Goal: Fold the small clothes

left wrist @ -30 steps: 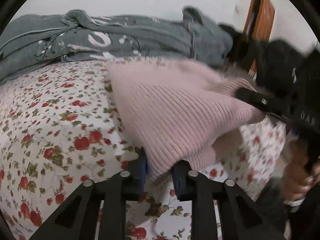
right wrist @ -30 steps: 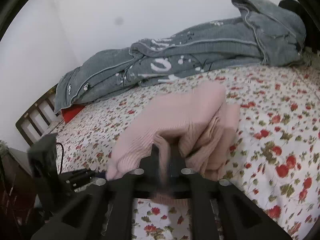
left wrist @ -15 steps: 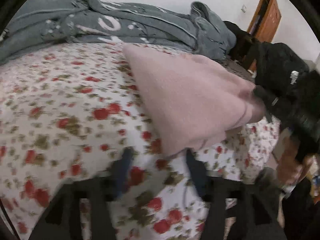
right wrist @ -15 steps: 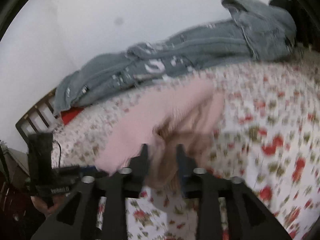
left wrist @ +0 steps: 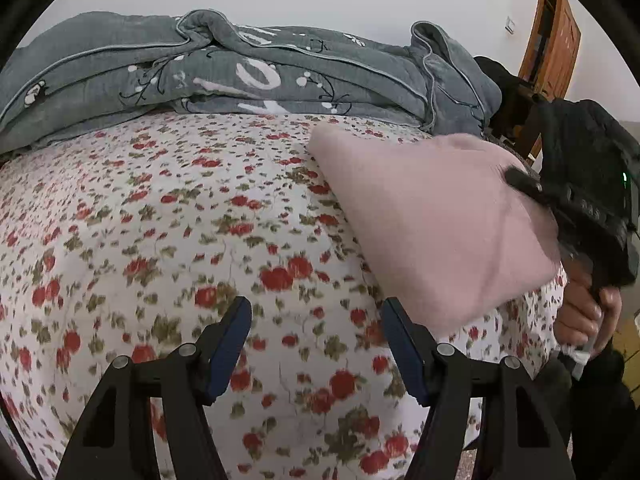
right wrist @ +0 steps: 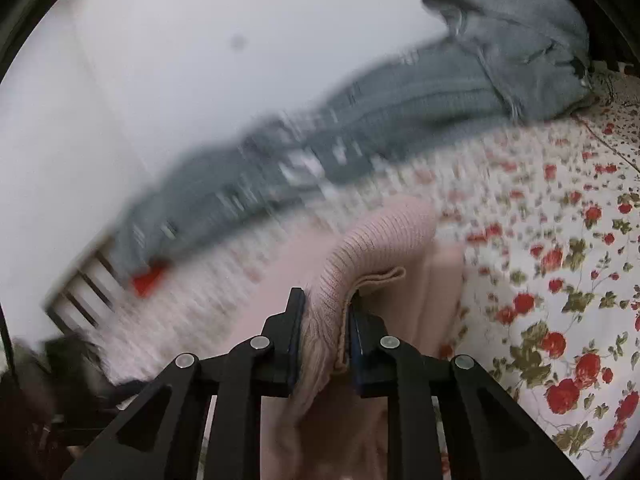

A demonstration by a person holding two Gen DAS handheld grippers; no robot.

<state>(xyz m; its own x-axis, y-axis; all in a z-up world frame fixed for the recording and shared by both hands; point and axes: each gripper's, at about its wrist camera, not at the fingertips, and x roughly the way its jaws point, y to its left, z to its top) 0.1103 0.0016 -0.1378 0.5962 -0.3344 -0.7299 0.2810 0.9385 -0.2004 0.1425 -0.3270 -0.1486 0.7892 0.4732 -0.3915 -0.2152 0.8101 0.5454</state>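
A pink ribbed knit garment (left wrist: 436, 224) hangs lifted above the floral bedsheet (left wrist: 160, 240) at the right of the left wrist view. My right gripper (right wrist: 325, 312) is shut on a bunched fold of the pink garment (right wrist: 360, 256); it also shows in the left wrist view (left wrist: 532, 188), gripping the garment's right edge. My left gripper (left wrist: 316, 320) is open and empty, low over the sheet, just left of the garment's lower corner.
A folded grey quilt (left wrist: 240, 76) lies along the far side of the bed against the wall. A black garment (left wrist: 588, 168) and a wooden door (left wrist: 552, 40) are at the right. The bed's slatted wooden end (right wrist: 84, 284) and a red item (right wrist: 148, 280) show at left.
My left gripper let go of the pink garment, opened wide and drew back left. My right gripper kept hold and lifted the garment off to the right.
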